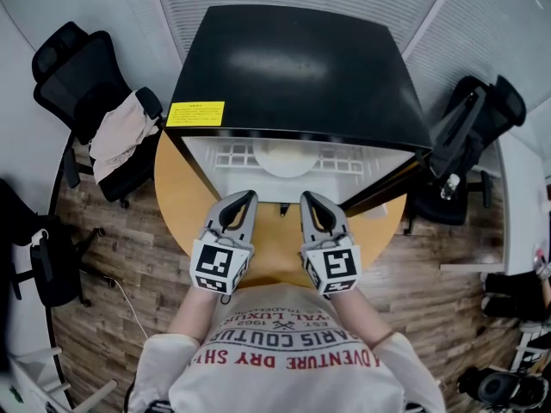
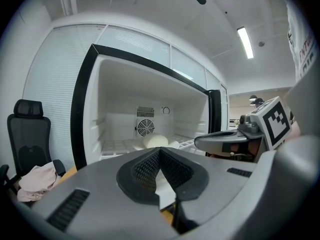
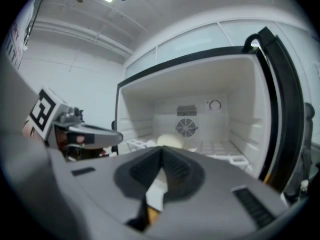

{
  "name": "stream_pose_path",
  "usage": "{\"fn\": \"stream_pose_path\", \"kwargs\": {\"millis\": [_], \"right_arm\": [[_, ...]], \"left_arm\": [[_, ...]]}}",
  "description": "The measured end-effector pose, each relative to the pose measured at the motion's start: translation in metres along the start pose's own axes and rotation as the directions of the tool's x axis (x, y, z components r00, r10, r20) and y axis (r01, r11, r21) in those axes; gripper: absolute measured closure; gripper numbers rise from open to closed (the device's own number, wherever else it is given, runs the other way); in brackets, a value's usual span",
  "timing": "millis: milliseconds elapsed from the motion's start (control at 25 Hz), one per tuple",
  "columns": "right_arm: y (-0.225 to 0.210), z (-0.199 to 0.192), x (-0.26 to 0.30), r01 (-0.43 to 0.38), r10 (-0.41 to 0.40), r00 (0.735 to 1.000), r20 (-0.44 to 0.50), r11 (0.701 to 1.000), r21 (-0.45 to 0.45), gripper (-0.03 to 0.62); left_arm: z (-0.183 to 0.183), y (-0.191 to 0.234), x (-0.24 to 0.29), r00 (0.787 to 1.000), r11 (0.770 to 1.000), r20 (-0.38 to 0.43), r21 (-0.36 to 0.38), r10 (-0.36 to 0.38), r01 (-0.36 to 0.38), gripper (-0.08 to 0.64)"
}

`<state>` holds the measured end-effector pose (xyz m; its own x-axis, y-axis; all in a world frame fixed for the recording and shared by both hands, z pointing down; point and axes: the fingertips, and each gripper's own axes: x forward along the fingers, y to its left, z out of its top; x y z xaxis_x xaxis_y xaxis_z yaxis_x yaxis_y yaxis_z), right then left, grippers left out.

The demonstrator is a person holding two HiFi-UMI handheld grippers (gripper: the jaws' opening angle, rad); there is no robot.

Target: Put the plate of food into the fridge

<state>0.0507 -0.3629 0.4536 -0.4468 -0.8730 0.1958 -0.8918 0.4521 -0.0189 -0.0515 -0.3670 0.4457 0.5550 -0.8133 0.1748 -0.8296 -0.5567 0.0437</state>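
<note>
A small black fridge [image 1: 293, 67] stands on a round wooden table [image 1: 185, 200] with its door [image 1: 383, 188] swung open to the right. On its white wire shelf sits the pale plate of food [image 1: 288, 157], also seen as a pale mound on the plate [image 2: 156, 141] in the left gripper view and on the plate [image 3: 171, 140] in the right gripper view. My left gripper [image 1: 250, 195] and right gripper [image 1: 306, 196] hover side by side over the table just in front of the opening. The left gripper [image 2: 159, 151] and the right gripper [image 3: 161, 150] are both shut, with nothing between the jaws.
A black office chair draped with a beige cloth [image 1: 120, 136] stands left of the table, another chair [image 1: 469, 140] at the right. A yellow label [image 1: 195, 113] marks the fridge top. A round fan [image 2: 145, 127] sits in the fridge's back wall. The open door [image 3: 280, 114] bounds the right side.
</note>
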Motion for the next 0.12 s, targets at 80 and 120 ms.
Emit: {"fn": "stream_pose_path", "kwargs": {"millis": [80, 120], "right_arm": [[0.0013, -0.0016, -0.0015, 0.0, 0.0, 1.0, -0.005, 1.0, 0.001, 0.564], [0.0017, -0.0024, -0.0024, 0.001, -0.001, 1.0, -0.009, 1.0, 0.002, 0.563]], "left_arm": [[-0.0004, -0.0001, -0.0018, 1.0, 1.0, 0.0, 0.001, 0.0, 0.0, 0.534], [-0.0005, 0.0, -0.0028, 1.0, 1.0, 0.0, 0.002, 0.001, -0.001, 0.534]]}}
